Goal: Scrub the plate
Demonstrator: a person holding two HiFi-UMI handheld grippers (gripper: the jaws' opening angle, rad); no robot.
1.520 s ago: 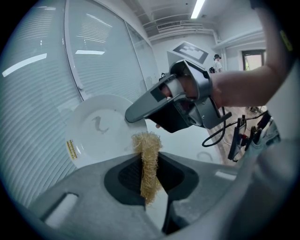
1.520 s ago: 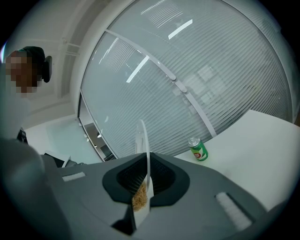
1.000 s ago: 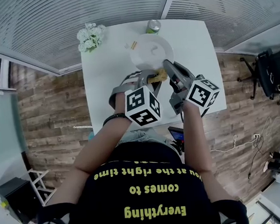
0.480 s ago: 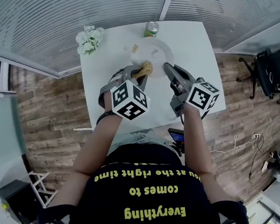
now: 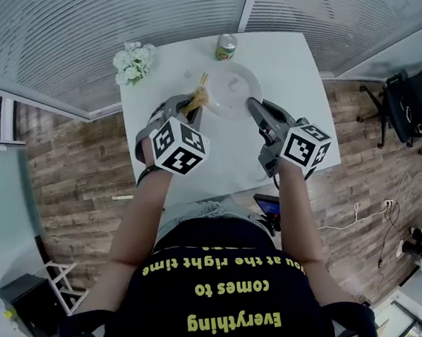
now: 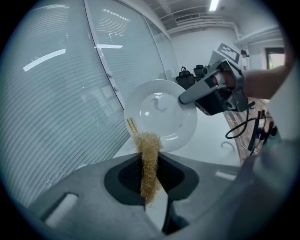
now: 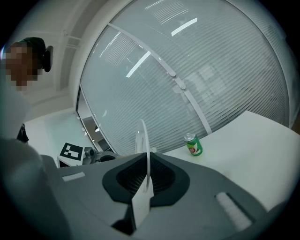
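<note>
plate (image 5: 230, 89): white, round, tilted up, rim in right gripper (image 5: 250, 103) | scrubber (image 5: 198, 98): tan, fibrous, in left gripper (image 5: 191, 106), beside plate

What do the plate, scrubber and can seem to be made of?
Plate: probably glazed ceramic, maybe melamine; glossy white, sharp reflections.
Scrubber: coarse tan plant fibre, likely loofah; frayed matte strands.
Can: likely aluminium; silvery rim, printed green body.

White table (image 5: 287, 69) seen from above. Left gripper (image 5: 191, 108) grips a straw-coloured scrubber (image 5: 197, 98), just beside the left rim of the plate (image 5: 230, 89). Right gripper (image 5: 252, 104) meets the plate's near right rim. Along the far edge: flowers (image 5: 133, 63) at left, can (image 5: 225, 47) behind the plate.
</note>
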